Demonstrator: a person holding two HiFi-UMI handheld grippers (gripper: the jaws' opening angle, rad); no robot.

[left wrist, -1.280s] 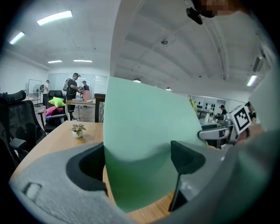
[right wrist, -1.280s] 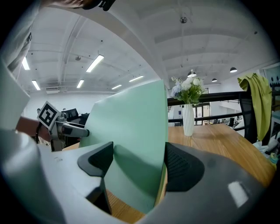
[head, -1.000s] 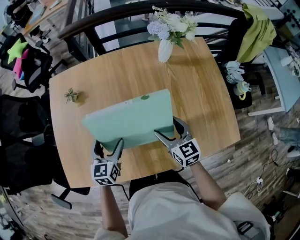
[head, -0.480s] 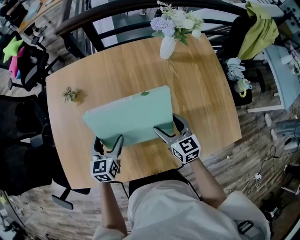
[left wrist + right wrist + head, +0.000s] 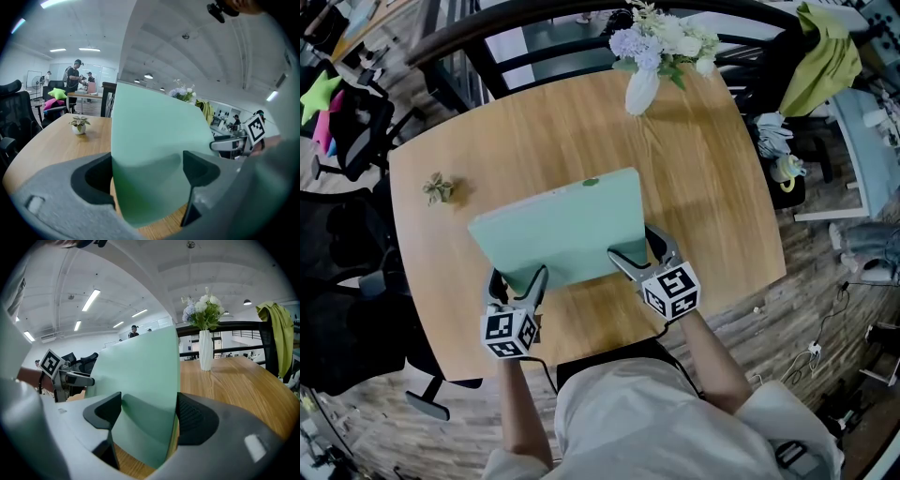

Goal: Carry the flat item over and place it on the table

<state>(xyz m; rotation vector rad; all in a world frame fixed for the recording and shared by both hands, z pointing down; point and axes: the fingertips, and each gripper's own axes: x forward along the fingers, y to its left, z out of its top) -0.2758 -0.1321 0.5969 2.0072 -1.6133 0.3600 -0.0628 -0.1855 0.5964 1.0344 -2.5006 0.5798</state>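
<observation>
A wooden table (image 5: 534, 131) is filling the middle of the head view, with its near edge running along the lower centre just in front of the person. A black office chair (image 5: 337, 272) is standing off the table's left side, and a yellow-green cloth (image 5: 825, 56) is hanging over furniture in the upper right corner.

A mint-green flat board (image 5: 562, 230) is sitting over the centre of the table, held at its near edge by both grippers. In the gripper views it is rising at a tilt, with its far edge higher. Whether its lower edge is touching the wood cannot be told.

The left gripper (image 5: 520, 281) is working at the lower left of centre. In the left gripper view its jaws are clenching the board's near left corner (image 5: 154, 154), with the dark pads pressing both faces. The right gripper (image 5: 639, 251) is working at the lower right of centre. In the right gripper view its jaws are clamping the board's near right corner (image 5: 145, 394) the same way.

A white vase (image 5: 641, 91) is standing upright near the table's far edge at upper centre, holding pale flowers (image 5: 661, 37). A small potted plant (image 5: 439, 188) is sitting near the table's left edge, well apart from the board.
</observation>
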